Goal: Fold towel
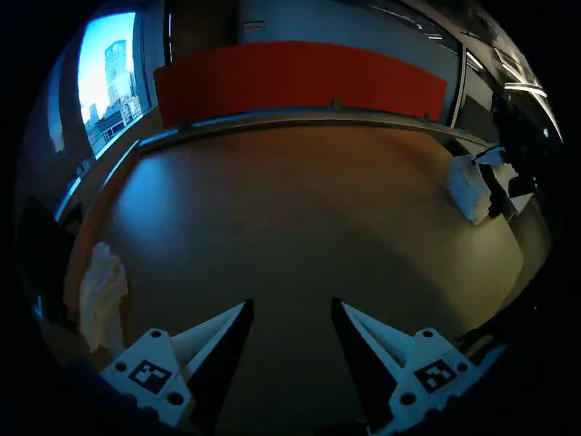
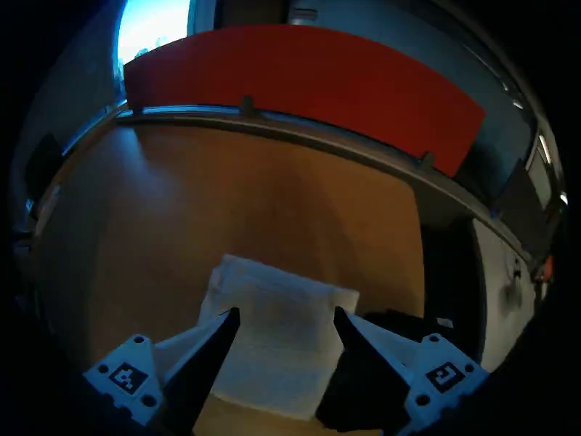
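A folded white towel [image 2: 279,341] lies flat on the wooden table [image 2: 181,218] near its right edge. My right gripper [image 2: 285,314] hovers open just over it, one finger to each side of the fold. The same folded towel [image 1: 467,190] sits far to the right in the left gripper view, with the dark shape of the right gripper [image 1: 501,190] on it. My left gripper [image 1: 292,309] is open above bare table [image 1: 290,218], with nothing between its fingers. A second white towel [image 1: 100,294], crumpled, lies at the table's left edge beside the left finger.
A red partition [image 1: 298,76] and a rail run along the table's far edge. A bright window [image 1: 109,80] is at the back left. Past the table's right edge the floor is dark, with a white cabinet [image 2: 501,291].
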The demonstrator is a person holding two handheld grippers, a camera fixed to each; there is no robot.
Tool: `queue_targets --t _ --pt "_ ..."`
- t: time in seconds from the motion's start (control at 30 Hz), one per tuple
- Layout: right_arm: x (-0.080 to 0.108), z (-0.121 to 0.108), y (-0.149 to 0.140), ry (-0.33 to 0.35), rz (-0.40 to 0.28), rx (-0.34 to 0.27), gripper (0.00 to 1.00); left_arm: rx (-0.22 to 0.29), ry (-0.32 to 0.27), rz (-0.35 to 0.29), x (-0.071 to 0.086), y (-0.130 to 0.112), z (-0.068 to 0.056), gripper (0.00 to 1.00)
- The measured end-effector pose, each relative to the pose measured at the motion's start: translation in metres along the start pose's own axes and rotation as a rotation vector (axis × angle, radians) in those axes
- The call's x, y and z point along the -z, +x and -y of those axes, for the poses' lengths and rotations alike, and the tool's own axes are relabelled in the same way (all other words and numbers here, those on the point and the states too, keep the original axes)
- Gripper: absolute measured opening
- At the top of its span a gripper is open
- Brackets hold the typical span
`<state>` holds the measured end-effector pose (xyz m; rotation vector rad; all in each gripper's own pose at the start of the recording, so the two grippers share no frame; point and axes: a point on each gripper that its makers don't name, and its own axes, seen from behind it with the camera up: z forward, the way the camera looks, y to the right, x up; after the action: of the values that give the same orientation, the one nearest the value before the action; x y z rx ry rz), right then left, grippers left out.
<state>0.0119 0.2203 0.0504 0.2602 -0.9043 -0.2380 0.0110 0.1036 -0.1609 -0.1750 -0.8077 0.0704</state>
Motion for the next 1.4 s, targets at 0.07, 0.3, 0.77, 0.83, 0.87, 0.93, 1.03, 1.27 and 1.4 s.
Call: queue_targets --t 0.07,0.3,0.77,0.83,0.87,0.93,1.03,1.27,1.4 --pt "-0.002 0.0 0.002 0.002 0.001 0.0 1.0 0.001 0.003 0.001 0.0 0.0 0.001 0.77" --pt "-0.011 0.001 0.002 0.007 0.01 -0.001 1.0 0.006 0.012 0.007 0.0 -0.002 0.005 0.78" --pt "-0.036 -0.002 -0.009 0.014 0.044 -0.024 1.0 0.013 0.033 0.029 0.003 -0.011 0.007 0.78" --pt "-0.038 -0.003 -0.011 0.014 0.051 -0.023 1.0 0.014 0.035 0.031 0.003 -0.012 0.007 0.77" --pt "-0.04 -0.003 -0.012 0.015 0.054 -0.022 1.0 0.014 0.035 0.033 0.003 -0.013 0.006 0.78" --pt "-0.042 -0.002 -0.014 0.014 0.057 -0.02 1.0 0.014 0.038 0.033 0.004 -0.014 0.006 0.78" --pt "-0.044 -0.002 -0.014 0.014 0.057 -0.02 1.0 0.014 0.041 0.035 0.006 -0.015 0.006 0.78" --pt "-0.04 -0.002 -0.008 0.016 0.04 -0.025 1.0 0.02 0.043 0.034 0.007 -0.016 0.007 0.77" --pt "-0.032 0.0 0.0 0.019 0.021 -0.022 1.0 0.023 0.041 0.028 0.007 -0.015 0.007 0.78"
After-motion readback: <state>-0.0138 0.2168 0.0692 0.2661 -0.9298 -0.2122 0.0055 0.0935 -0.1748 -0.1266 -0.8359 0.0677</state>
